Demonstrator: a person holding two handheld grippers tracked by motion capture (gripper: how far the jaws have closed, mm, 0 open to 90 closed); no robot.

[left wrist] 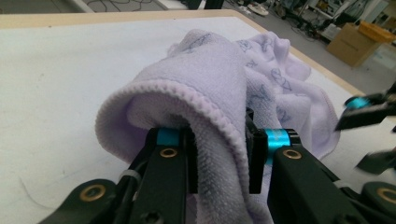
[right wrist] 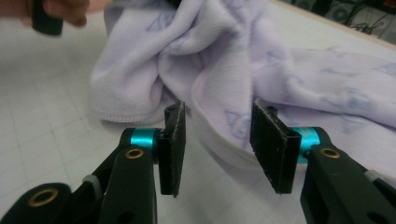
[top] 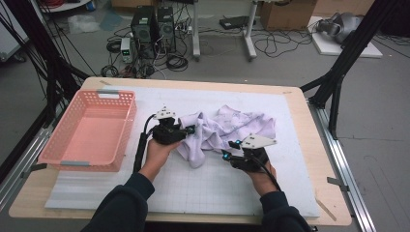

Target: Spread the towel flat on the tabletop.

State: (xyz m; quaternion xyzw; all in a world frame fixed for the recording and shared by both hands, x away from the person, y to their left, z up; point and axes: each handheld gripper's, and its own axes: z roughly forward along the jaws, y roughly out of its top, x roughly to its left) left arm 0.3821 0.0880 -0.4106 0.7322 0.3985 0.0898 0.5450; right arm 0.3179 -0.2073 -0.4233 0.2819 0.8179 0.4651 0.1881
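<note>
A lavender towel (top: 232, 123) lies crumpled in the middle of the white mat (top: 203, 188). My left gripper (top: 191, 129) is at the towel's left end, shut on a thick rolled fold; in the left gripper view that fold (left wrist: 210, 65) fills the gap between the jaws (left wrist: 218, 140). My right gripper (top: 230, 150) sits at the towel's near edge, open. In the right gripper view a hemmed fold of the towel (right wrist: 210, 46) lies between the two pads (right wrist: 173, 140) of the gripper (right wrist: 217, 126), and neither pad presses on it.
A pink plastic basket (top: 126, 126) stands on the left of the table, holding nothing. The mat covers most of the wooden tabletop (top: 314, 159). Black frame struts, cables and computer boxes stand on the floor beyond the far edge.
</note>
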